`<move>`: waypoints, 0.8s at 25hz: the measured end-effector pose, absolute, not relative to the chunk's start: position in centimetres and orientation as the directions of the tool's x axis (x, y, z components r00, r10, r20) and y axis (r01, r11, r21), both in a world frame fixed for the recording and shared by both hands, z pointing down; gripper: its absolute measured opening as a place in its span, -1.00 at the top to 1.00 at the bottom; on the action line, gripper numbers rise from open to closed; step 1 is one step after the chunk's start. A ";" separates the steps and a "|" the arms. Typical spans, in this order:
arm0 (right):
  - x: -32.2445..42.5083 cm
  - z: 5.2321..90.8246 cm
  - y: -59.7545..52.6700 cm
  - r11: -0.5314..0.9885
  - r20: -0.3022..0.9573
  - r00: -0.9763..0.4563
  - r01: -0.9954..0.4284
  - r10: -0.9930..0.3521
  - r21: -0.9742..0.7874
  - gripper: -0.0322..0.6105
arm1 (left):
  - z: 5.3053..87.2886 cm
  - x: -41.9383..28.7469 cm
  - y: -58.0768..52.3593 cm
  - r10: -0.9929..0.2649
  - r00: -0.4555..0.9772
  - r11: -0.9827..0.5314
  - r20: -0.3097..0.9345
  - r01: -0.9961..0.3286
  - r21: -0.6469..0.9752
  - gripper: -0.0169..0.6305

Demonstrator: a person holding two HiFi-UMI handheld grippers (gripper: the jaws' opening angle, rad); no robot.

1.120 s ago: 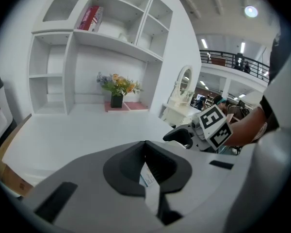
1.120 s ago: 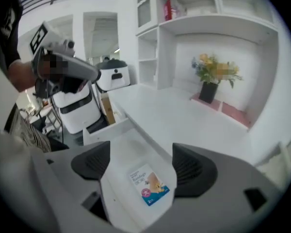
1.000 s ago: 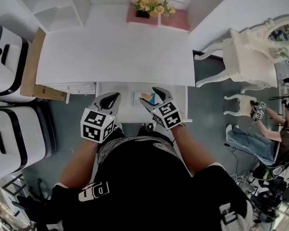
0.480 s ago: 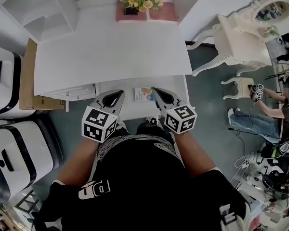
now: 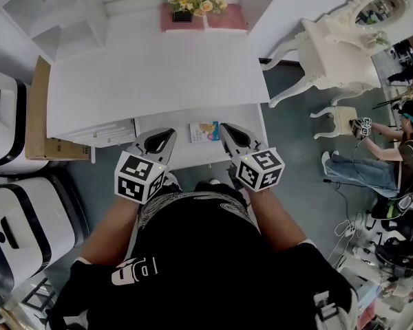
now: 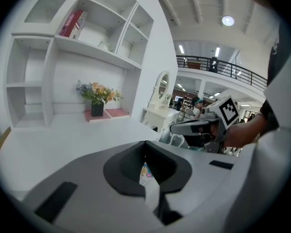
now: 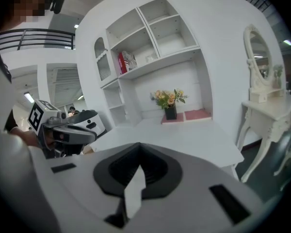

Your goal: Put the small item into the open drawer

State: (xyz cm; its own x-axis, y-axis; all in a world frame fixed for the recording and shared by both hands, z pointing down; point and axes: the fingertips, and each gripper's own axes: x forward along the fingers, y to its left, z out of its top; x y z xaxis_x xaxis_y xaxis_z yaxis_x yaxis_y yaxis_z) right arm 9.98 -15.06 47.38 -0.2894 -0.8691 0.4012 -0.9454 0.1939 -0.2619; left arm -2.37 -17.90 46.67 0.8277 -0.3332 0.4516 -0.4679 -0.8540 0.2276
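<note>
- The small item (image 5: 204, 131) is a little flat packet with bright colours on it; it lies flat in the open drawer (image 5: 179, 158), near the back, just under the edge of the white desk (image 5: 151, 74)
- It sits between the two grippers and touches neither one
- The left gripper (image 5: 164, 136) has its jaws closed together and holds nothing; in its own view a bit of the packet peeps through the gap, but it is down in the drawer, not in the grip
- The right gripper (image 5: 227, 129) is shut tight too, with nothing in it
- The packet looks thin and very light; I think it would bend a bit if squeezed hard, and it may be smooth and slide
- Because it lies flat, it would be hard to pick up from above; the best place to grab looks like a thin edge or a corner, with a soft pinch
- The item is in the drawer, so this job looks done
</note>
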 end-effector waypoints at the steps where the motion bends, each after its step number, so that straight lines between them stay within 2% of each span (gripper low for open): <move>1: 9.9 47.1 -15.0 0.202 0.394 -0.296 -0.944 -0.870 -0.261 0.88 | 46.6 -2.3 -17.7 -0.339 0.827 -0.851 0.448 -0.473 0.229 0.91; 7: 10.4 45.4 -13.7 0.255 0.343 -0.347 -0.924 -0.873 -0.286 0.88 | 45.9 -1.9 -16.0 -0.382 0.816 -0.829 0.434 -0.510 0.228 0.91; 20: 14.7 44.9 -4.8 0.376 0.348 -0.454 -0.886 -0.820 -0.270 0.88 | 45.1 3.5 -6.7 -0.454 0.780 -0.791 0.431 -0.576 0.209 0.91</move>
